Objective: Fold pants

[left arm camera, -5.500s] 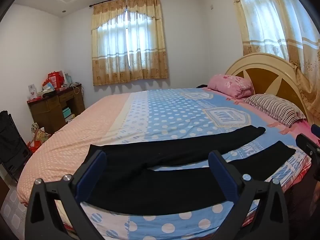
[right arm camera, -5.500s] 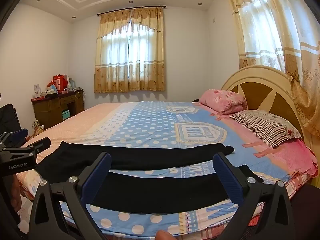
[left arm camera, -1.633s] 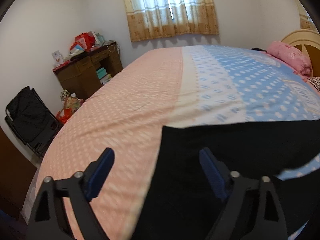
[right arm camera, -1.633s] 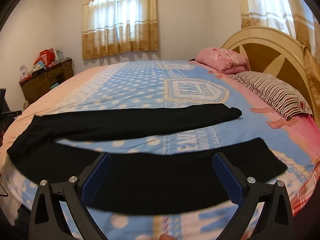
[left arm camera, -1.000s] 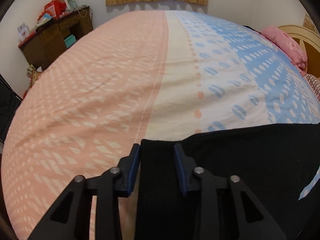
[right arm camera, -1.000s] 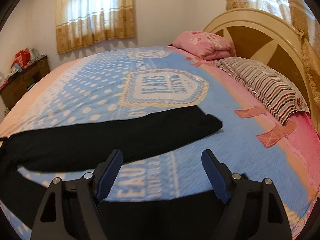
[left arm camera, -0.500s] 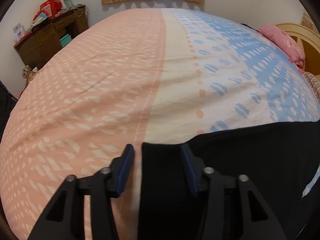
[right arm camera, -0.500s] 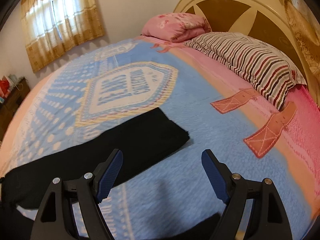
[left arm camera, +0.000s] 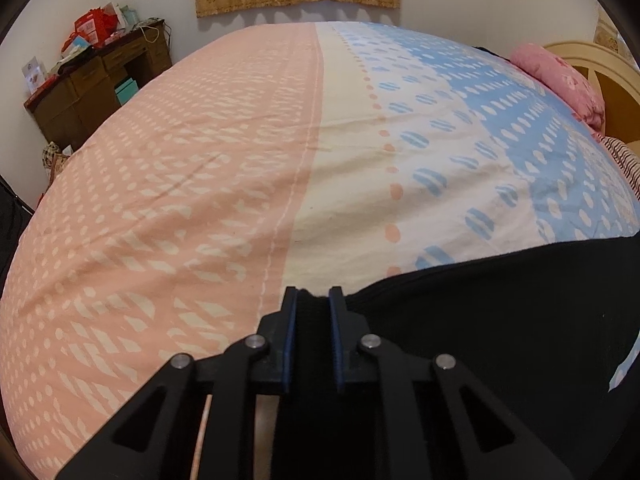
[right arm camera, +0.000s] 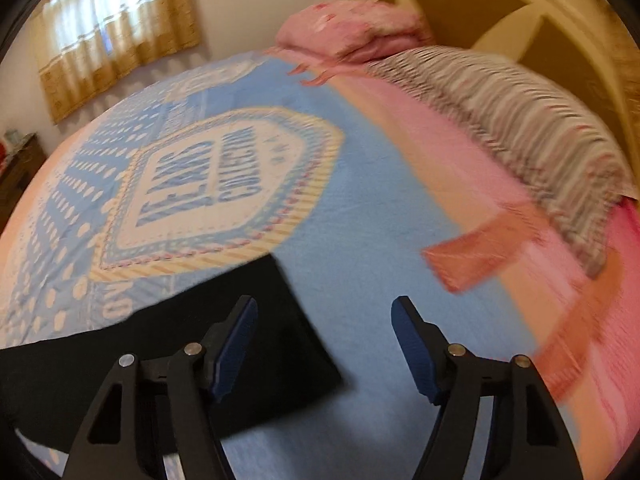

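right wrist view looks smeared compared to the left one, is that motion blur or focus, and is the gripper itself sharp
Right wrist view: likely motion blur; the striped pillow and bedspread streak, while the right gripper stays crisp. Left wrist view: sharp throughout, the left gripper pinching the black pants; fisheye bulges the bed in both.

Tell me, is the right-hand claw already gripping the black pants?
No, the right gripper is wide open, and the black pants leg end lies flat on the bedspread beneath it.

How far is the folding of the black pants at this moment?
Done: the black pants lie spread on the bed. In hand: the left tool is shut on their waist corner; the right tool is open over a leg end. Left: no fold is made yet.
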A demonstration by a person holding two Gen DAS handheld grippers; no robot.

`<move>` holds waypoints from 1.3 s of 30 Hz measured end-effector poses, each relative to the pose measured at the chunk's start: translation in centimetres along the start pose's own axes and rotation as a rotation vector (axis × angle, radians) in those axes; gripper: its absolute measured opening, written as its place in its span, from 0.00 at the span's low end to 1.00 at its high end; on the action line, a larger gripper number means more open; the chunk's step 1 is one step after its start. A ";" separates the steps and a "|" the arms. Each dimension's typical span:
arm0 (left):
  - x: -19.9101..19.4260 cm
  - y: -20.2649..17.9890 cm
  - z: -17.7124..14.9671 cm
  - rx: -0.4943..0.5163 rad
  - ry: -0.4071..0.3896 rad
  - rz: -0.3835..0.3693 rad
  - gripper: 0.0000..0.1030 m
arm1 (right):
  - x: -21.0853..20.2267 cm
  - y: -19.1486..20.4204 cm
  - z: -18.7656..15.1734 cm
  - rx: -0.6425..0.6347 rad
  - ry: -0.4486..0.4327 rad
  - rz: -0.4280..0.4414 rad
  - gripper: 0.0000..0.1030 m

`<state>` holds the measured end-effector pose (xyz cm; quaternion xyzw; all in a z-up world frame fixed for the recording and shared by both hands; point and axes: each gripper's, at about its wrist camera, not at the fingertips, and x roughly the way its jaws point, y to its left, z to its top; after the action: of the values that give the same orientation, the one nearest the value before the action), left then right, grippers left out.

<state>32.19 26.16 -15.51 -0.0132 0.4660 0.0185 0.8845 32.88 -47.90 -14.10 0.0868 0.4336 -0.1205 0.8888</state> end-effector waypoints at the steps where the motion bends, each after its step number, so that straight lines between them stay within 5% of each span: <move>1: 0.0 -0.1 0.0 -0.001 0.002 0.008 0.18 | 0.6 0.3 0.3 -0.010 0.009 0.002 0.69; 4: 0.0 -0.2 0.2 0.009 0.005 0.046 0.28 | 2.8 1.0 1.4 -0.017 0.044 0.041 0.69; 11: 0.3 -0.1 0.4 0.033 0.027 0.030 0.29 | 6.9 2.7 2.3 -0.047 0.129 0.086 0.68; 14: 0.6 1.1 0.4 -0.017 0.031 -0.052 0.26 | 6.8 3.2 2.2 -0.075 0.121 0.088 0.28; 15: 0.5 1.3 0.4 -0.031 0.026 -0.082 0.18 | 6.6 3.2 2.2 -0.069 0.122 0.105 0.17; 17: 0.5 1.6 0.3 -0.052 0.015 -0.116 0.15 | 6.1 3.2 2.2 -0.065 0.121 0.119 0.05; 28: -5.7 2.1 -0.2 -0.091 -0.187 -0.175 0.12 | -4.9 2.3 0.0 -0.091 -0.127 0.215 0.05; 39: -11.7 4.1 -4.5 -0.160 -0.340 -0.334 0.12 | -14.6 -3.5 -8.4 -0.067 -0.294 0.360 0.04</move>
<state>21.67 29.80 -8.43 -0.1565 0.2989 -0.0890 0.9371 16.86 -47.08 -7.82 0.1145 0.2810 0.0430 0.9519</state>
